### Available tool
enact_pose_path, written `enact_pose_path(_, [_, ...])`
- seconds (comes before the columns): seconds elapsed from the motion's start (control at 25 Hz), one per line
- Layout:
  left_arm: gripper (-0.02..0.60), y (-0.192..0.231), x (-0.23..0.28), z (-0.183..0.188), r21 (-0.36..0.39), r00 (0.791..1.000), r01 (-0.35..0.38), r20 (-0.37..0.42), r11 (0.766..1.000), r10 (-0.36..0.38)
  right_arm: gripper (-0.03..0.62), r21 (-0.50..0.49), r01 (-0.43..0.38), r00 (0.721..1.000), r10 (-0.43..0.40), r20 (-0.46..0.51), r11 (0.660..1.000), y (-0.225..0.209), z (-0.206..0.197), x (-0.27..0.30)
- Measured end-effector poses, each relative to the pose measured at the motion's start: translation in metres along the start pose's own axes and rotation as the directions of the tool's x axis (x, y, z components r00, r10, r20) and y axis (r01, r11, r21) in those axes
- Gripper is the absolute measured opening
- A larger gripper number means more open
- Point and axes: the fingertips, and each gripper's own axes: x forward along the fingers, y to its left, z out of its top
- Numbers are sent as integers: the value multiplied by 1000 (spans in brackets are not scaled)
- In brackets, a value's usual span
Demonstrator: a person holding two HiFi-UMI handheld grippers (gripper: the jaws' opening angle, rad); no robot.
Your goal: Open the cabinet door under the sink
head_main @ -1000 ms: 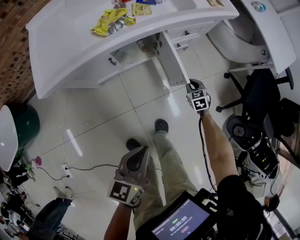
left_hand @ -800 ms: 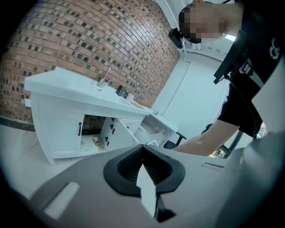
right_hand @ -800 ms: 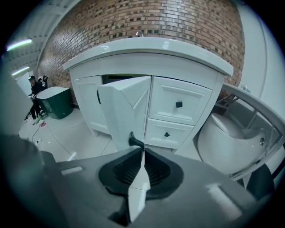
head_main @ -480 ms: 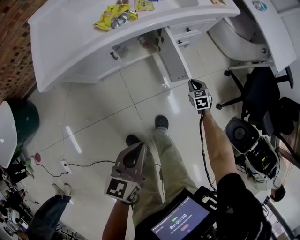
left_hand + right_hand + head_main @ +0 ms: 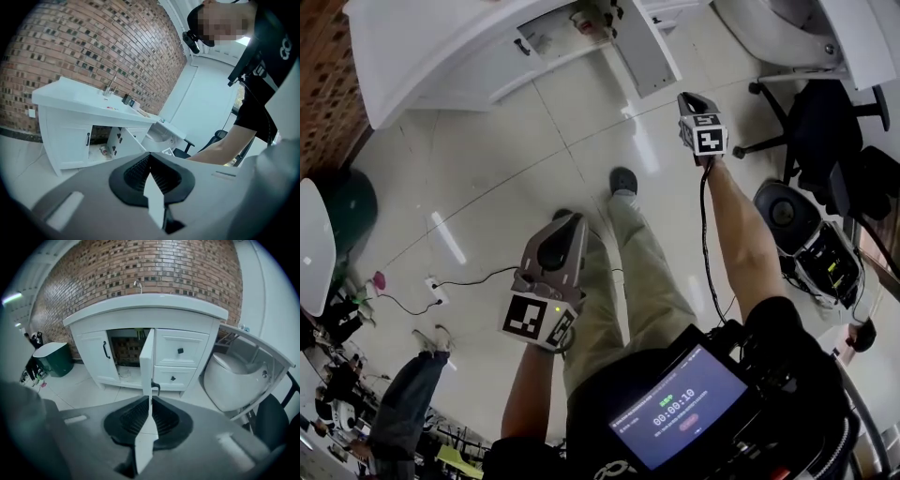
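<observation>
The white sink cabinet (image 5: 140, 315) stands against the brick wall. Its right door (image 5: 146, 357) is swung open toward me and shows edge-on, with its black handle (image 5: 155, 387) low on the side. Behind it the dark inside of the cabinet shows. The left door (image 5: 91, 355) is closed. My right gripper (image 5: 149, 401) is shut on nothing and is a short way back from the door. In the head view the open door (image 5: 642, 52) is above the right gripper (image 5: 690, 99). My left gripper (image 5: 566, 223) hangs lower, shut and empty, over the floor; in its own view (image 5: 150, 157) the cabinet (image 5: 70, 126) is far off.
Two drawers (image 5: 180, 351) sit right of the open door. A white toilet (image 5: 234, 376) and a black office chair (image 5: 825, 122) are to the right. A green bin (image 5: 51, 359) is left of the cabinet. A cable (image 5: 469, 281) crosses the tiled floor.
The right gripper has drawn back from the open door's edge. The view has shifted away from the cabinet, now at the top edge. The left gripper has risen a little.
</observation>
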Motion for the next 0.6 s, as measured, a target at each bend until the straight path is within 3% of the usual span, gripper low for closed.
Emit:
enact_pose_path(0.36, [17, -31, -56, 44, 59, 998, 34, 54, 998, -37, 12, -5, -10, 991, 10, 133, 1000, 38, 56, -105])
enact_pose_path(0.6, [17, -40, -123, 60, 35, 994, 48, 93, 998, -51, 8, -47, -48, 967, 58, 247, 998, 109, 104, -201])
